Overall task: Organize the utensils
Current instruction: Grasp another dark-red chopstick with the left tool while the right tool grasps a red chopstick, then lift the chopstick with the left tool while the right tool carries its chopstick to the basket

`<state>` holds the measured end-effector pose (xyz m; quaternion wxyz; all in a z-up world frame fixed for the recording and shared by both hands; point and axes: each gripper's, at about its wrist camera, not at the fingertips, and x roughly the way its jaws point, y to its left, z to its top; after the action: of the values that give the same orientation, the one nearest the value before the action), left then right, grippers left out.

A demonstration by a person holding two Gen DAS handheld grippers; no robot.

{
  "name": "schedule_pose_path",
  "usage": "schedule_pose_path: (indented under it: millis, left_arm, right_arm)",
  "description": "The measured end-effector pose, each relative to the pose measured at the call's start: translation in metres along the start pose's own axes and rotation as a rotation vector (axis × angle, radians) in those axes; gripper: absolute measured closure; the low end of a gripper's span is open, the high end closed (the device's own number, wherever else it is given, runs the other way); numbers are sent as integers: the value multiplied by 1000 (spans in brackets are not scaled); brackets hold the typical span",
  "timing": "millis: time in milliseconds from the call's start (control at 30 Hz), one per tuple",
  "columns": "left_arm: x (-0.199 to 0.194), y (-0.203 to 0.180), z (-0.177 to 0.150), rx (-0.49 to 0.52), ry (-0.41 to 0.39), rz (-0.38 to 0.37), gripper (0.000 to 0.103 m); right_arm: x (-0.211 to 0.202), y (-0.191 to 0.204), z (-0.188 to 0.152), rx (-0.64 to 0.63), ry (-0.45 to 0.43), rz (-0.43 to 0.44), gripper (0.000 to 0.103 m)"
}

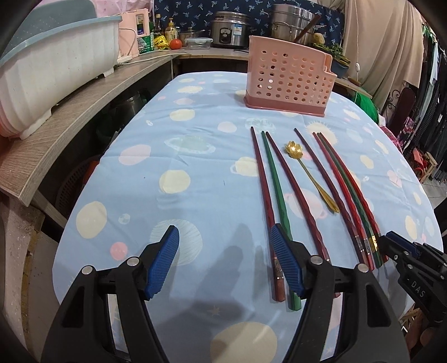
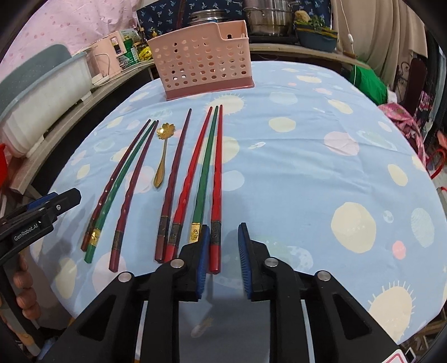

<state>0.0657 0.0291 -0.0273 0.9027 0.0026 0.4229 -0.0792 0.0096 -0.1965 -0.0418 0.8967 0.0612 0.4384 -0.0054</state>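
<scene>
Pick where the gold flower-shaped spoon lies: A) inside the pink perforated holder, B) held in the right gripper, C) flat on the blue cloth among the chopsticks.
C: the gold flower-shaped spoon lies flat on the blue cloth with chopsticks on both sides, short of the pink perforated holder.

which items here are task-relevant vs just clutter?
Task items:
- pink perforated utensil holder
- chopsticks laid in a row on the tablecloth
- gold flower-bowl spoon

Background clutter:
- rice cooker
- steel stockpot
- tomato
- dish rack
</scene>
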Motion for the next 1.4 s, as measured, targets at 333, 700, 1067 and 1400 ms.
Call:
schedule_pose_path:
  millis: [333,700,1067,1400]
  left_arm:
    - [7,-12,-10,28,29,-18,40]
    - [12,-19,-20,64,53,-9,50]
    - [10,-17,-20,61,49,-17,94]
    - [5,-10,-13,28,56,-41,96]
  right_arm:
    - [1,-6,-1,20,-9,0,95]
    - [1,-7,-1,18,-14,-3,95]
    - [1,-7,-1,20,-15,-1,95]
    - [-9,-12,6,42,-37,12,96]
